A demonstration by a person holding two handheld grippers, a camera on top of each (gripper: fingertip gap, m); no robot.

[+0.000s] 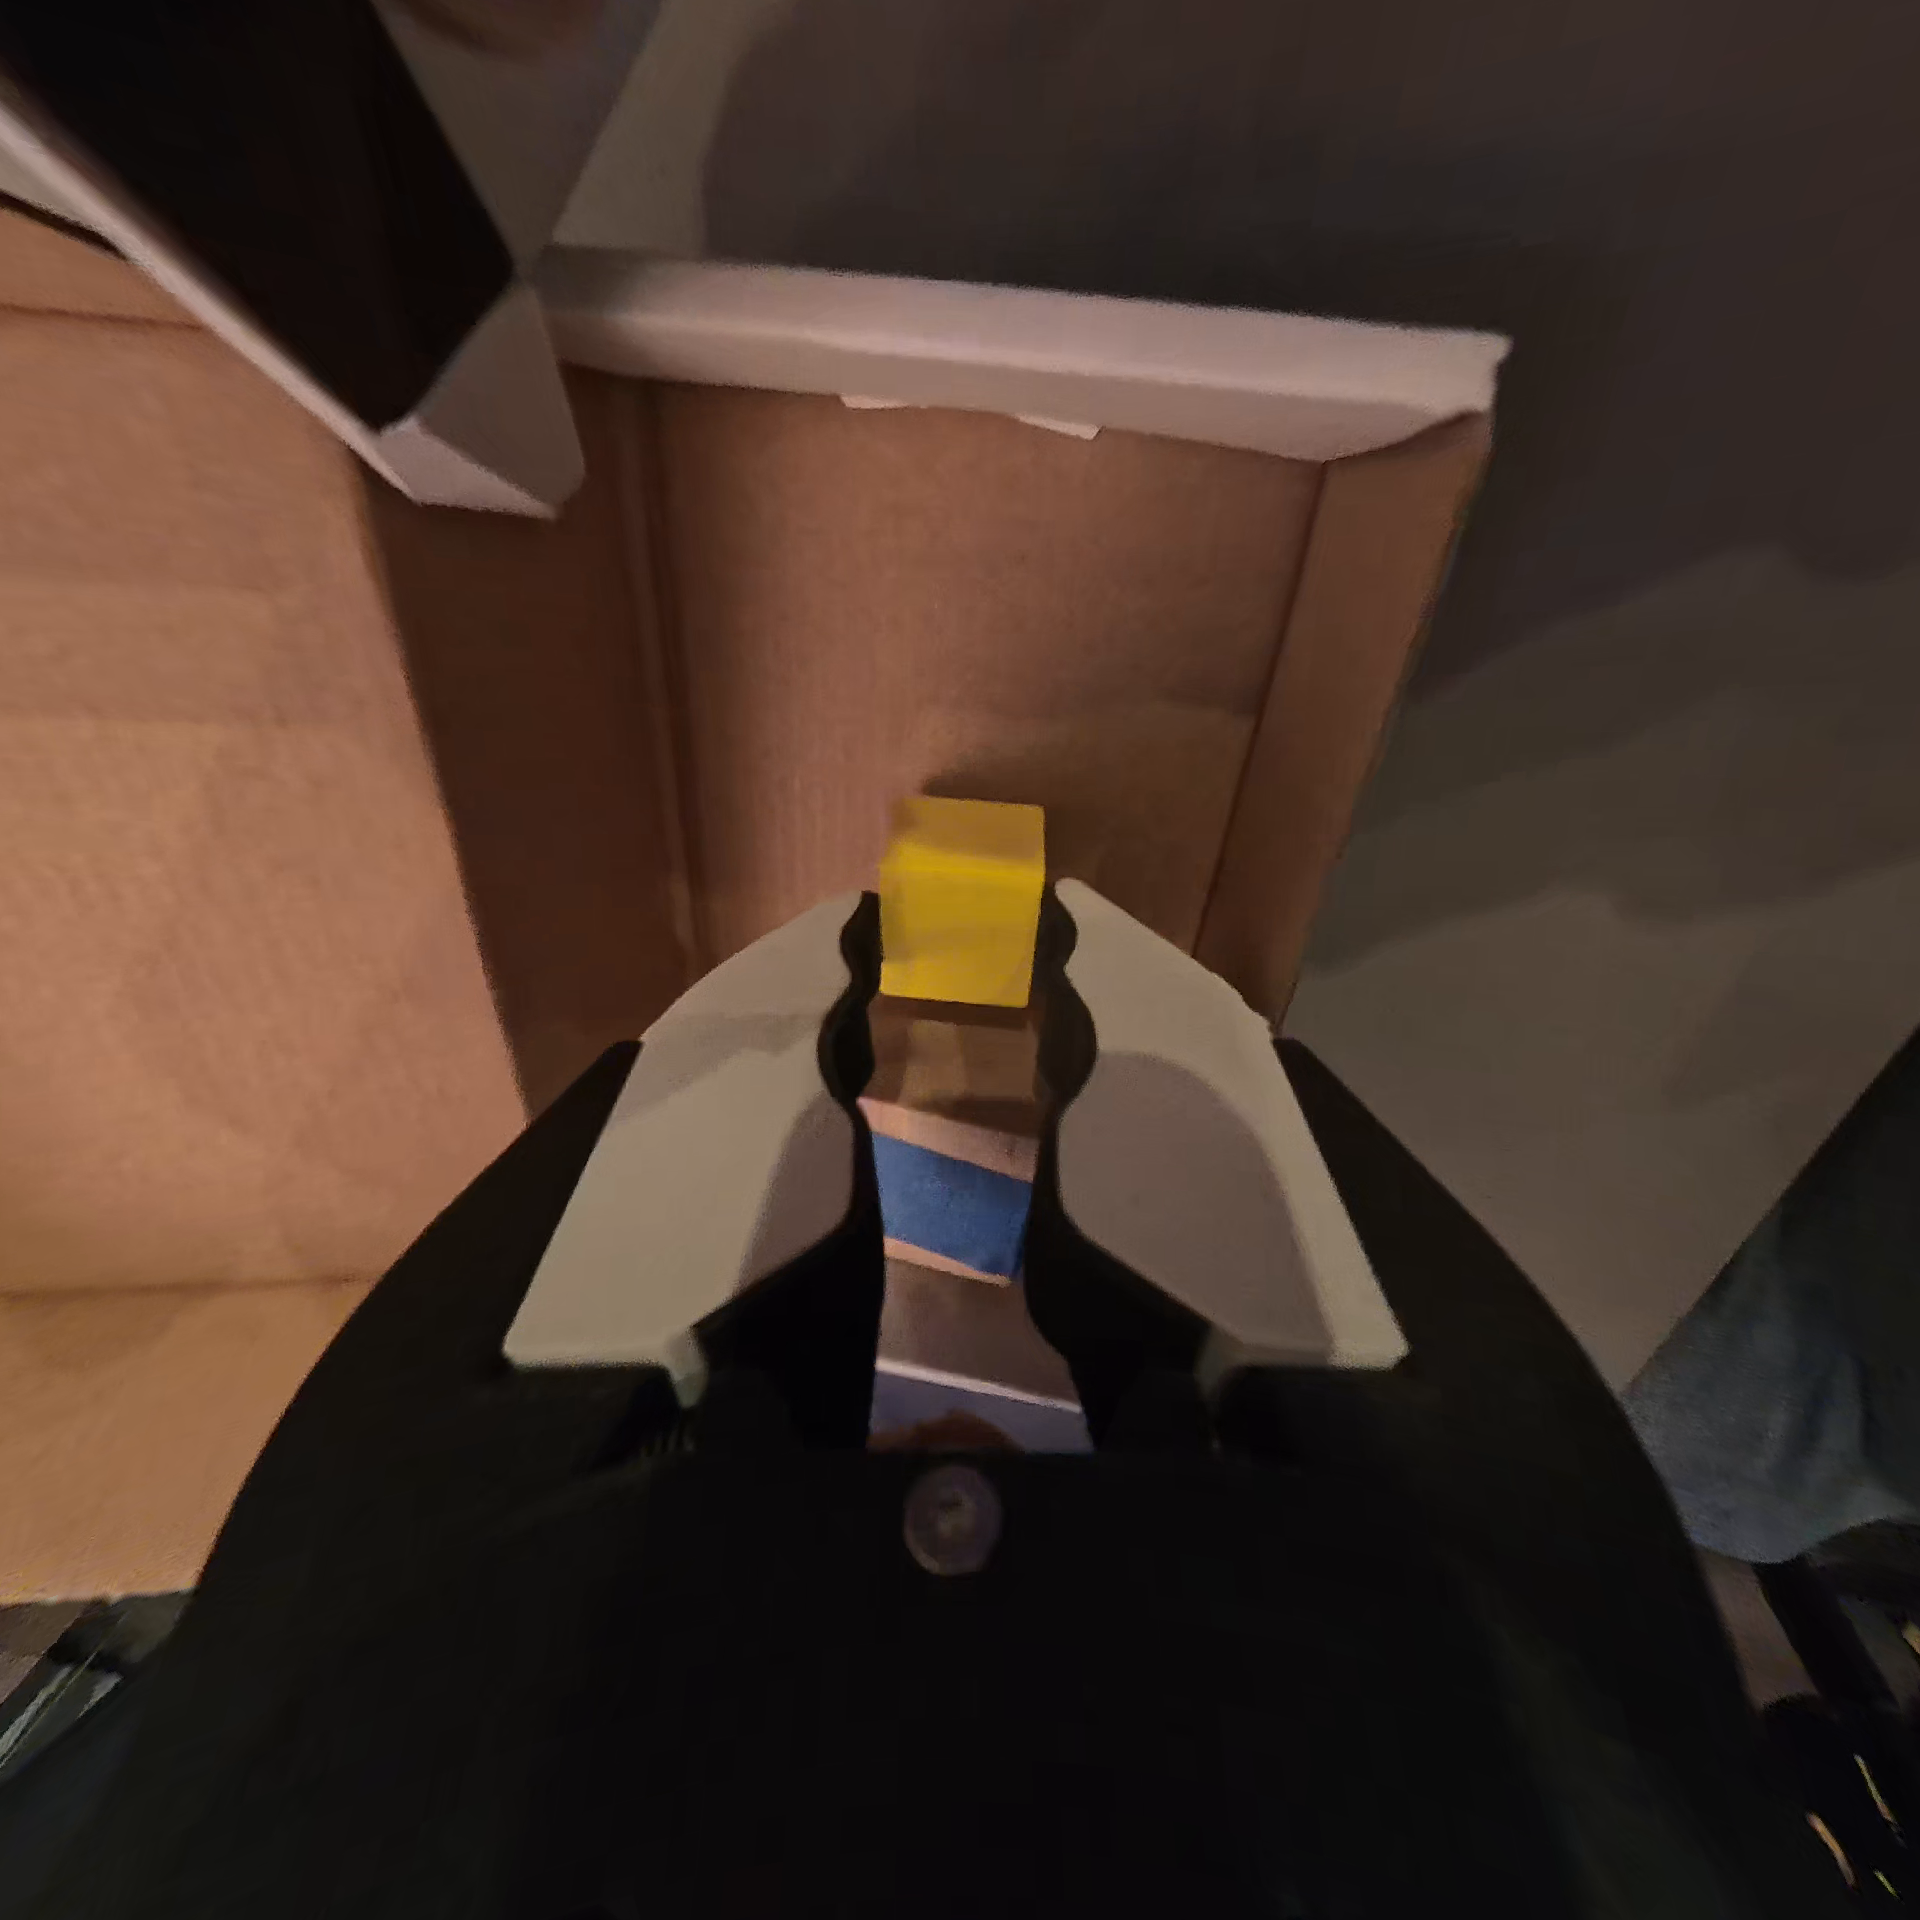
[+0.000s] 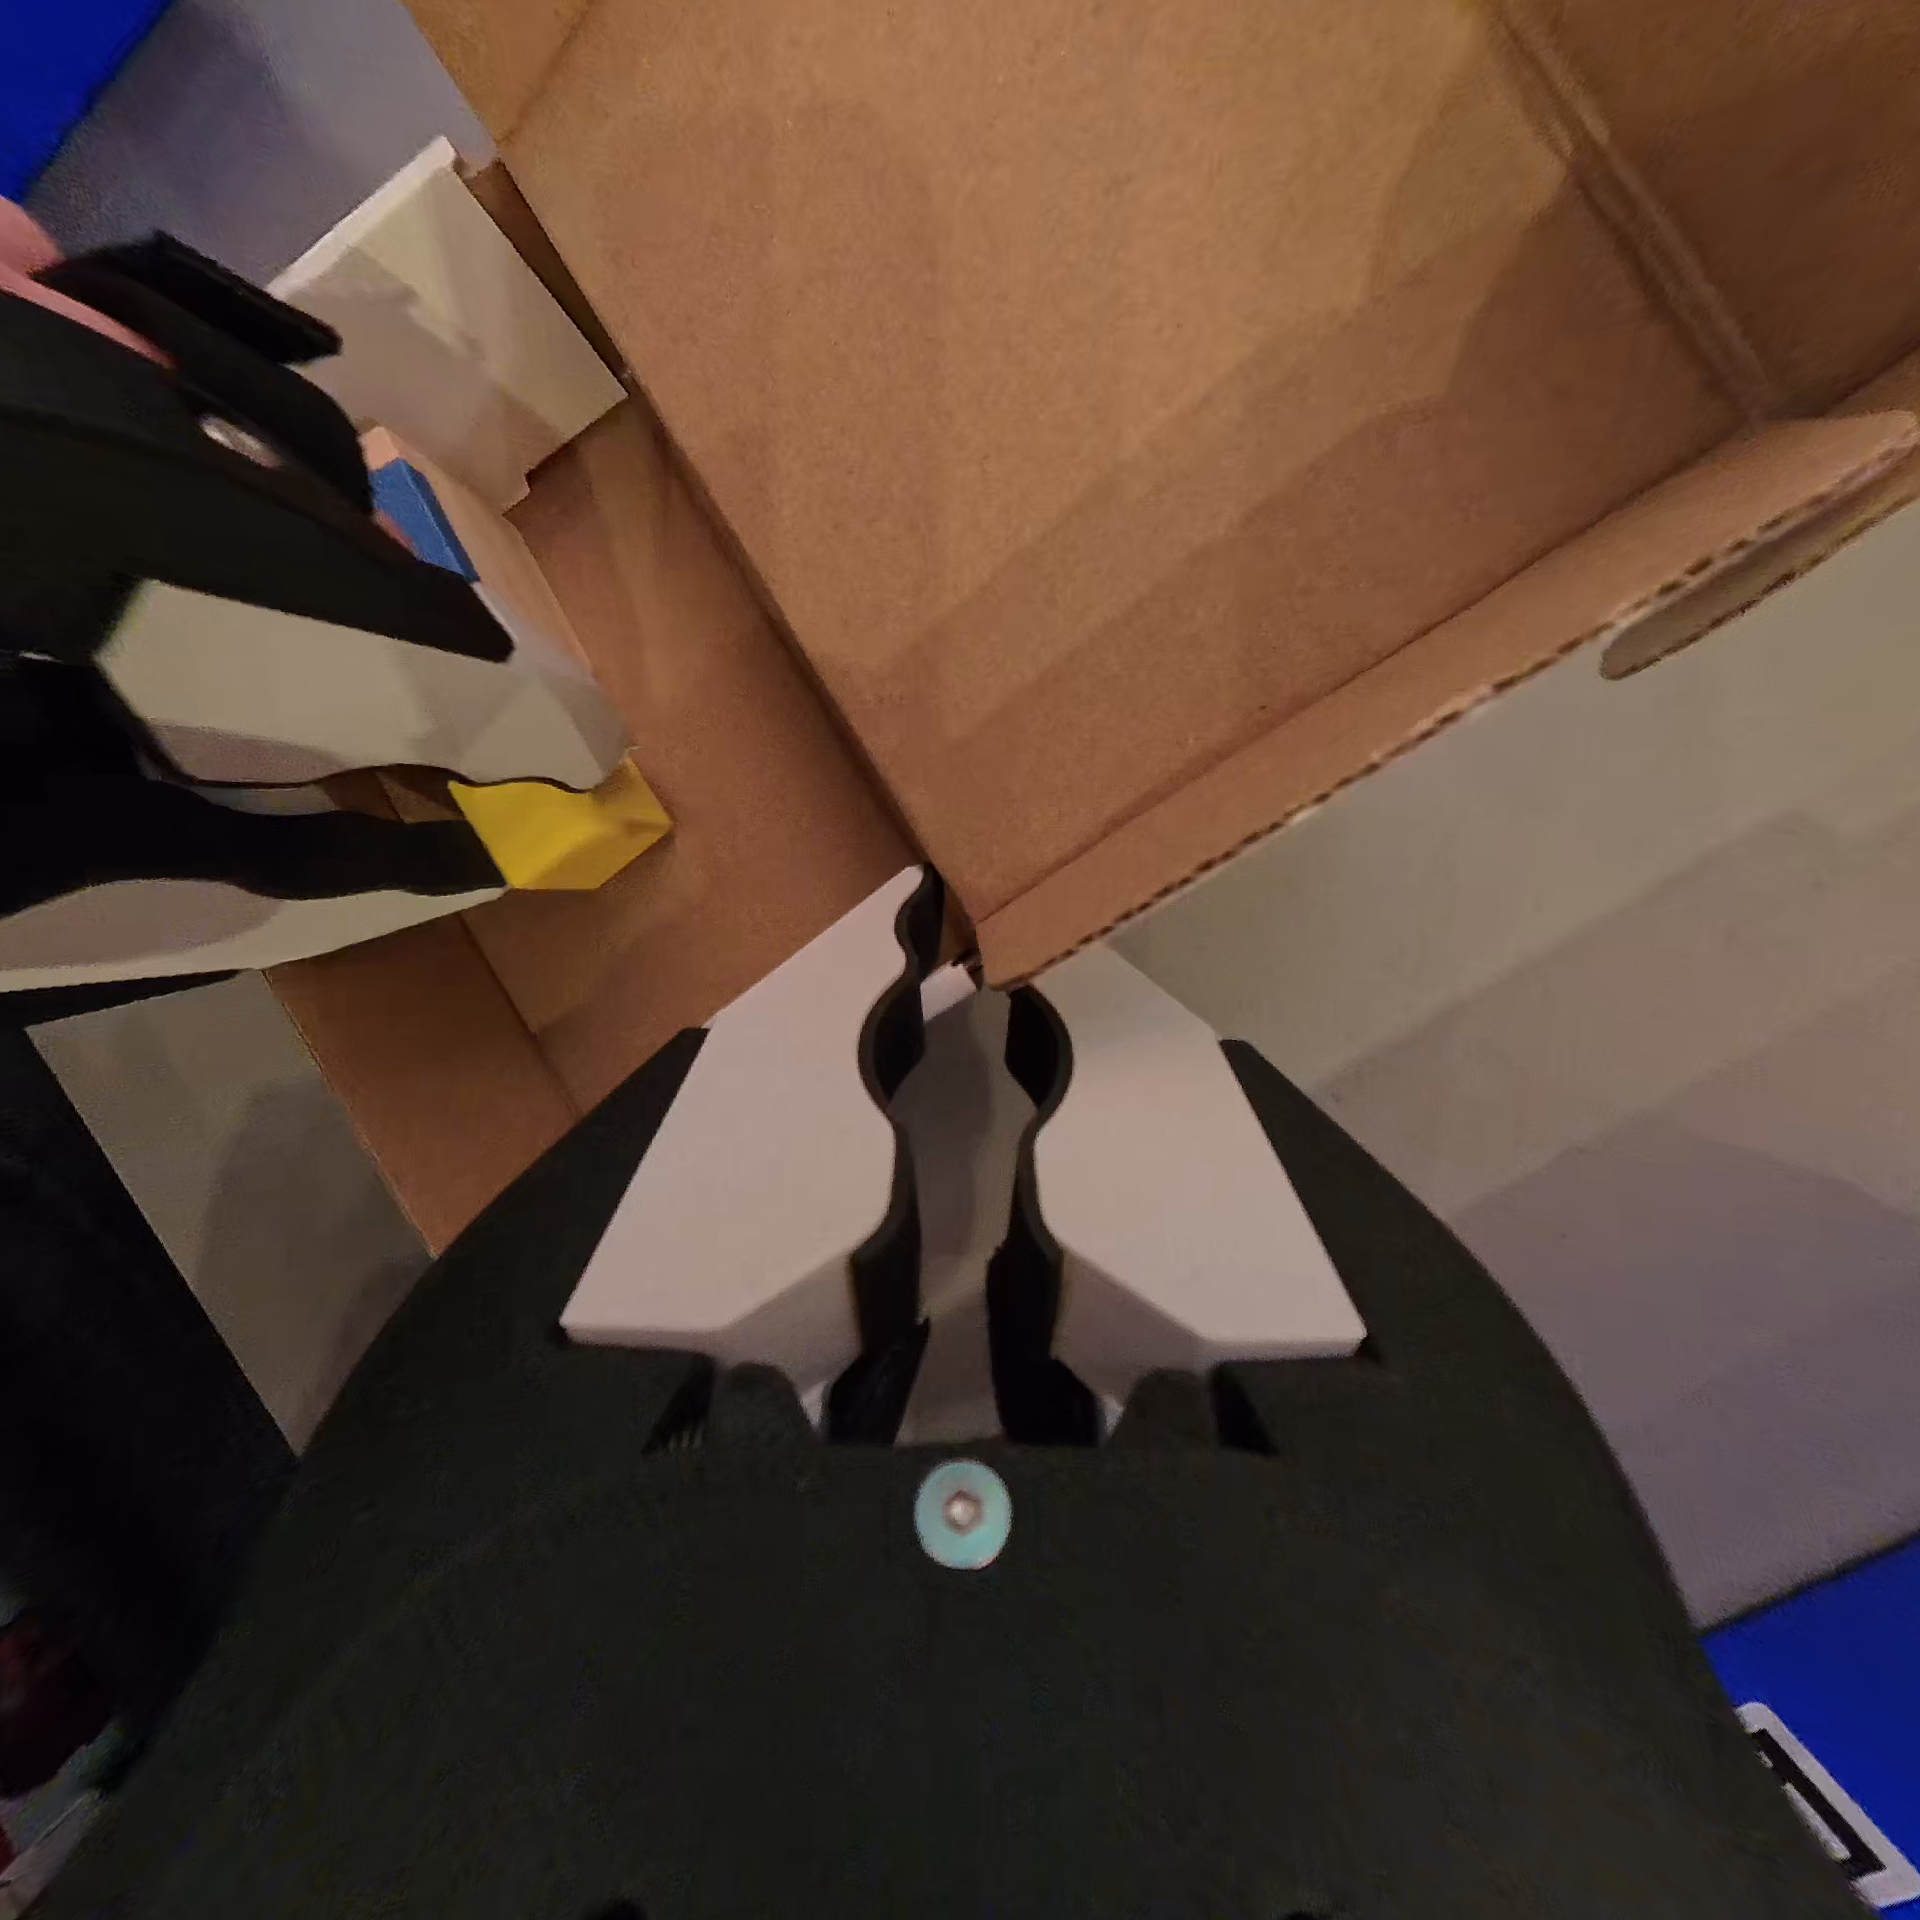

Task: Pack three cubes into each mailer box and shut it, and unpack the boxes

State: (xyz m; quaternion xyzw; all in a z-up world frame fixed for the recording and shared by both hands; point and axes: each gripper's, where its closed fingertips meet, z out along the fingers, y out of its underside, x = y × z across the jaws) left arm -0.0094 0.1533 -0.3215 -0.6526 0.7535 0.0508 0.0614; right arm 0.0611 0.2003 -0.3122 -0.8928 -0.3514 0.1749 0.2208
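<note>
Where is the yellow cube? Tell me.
The yellow cube sits pinched in the left gripper, over the open mailer box floor; the blue cube lies behind it.

Place type unclear; packing bench likely: grey tabletop (image 2: 1558,1039), open cardboard mailer box (image 1: 935,623), blue mat (image 2: 1808,1662).

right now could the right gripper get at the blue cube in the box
Probably not as things stand. The right gripper is shut on the lid corner, and the left gripper, holding the yellow cube, sits between it and the blue cube.
</note>
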